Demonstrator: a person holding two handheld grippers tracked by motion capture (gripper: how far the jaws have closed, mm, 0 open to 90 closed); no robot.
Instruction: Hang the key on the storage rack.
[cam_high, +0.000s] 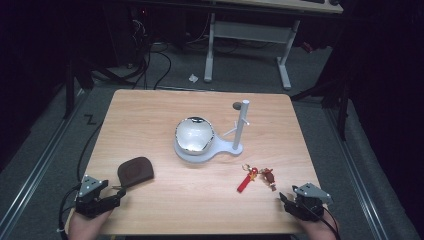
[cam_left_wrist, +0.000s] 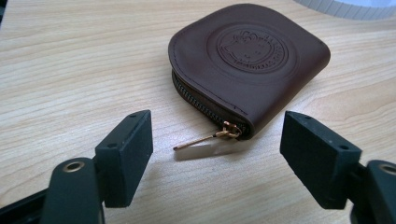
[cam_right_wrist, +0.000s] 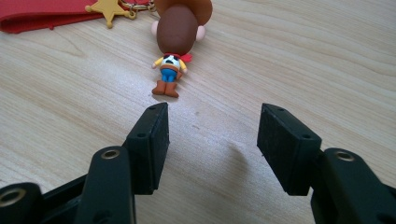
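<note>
Lying flat on the wooden table (cam_high: 150, 107) near its front left corner, one brown zip pouch (cam_left_wrist: 250, 58) is resting just ahead of the left gripper (cam_left_wrist: 217, 154), whose jaws are standing wide and empty on either side of the one gold zipper pull (cam_left_wrist: 205, 138). Sitting near the front right, one keychain (cam_high: 257, 178) is lying with its one cowboy figure (cam_right_wrist: 176, 44), one gold star (cam_right_wrist: 111, 8) and one red strap (cam_right_wrist: 44, 15), just ahead of the right gripper (cam_right_wrist: 212, 140), whose jaws are standing partly apart and gripping nothing. Both hands are hovering low at the near edge, each gripper pointing forward, while one white stand (cam_high: 227, 145) with one shiny bowl (cam_high: 194, 134) is sitting mid-table.
</note>
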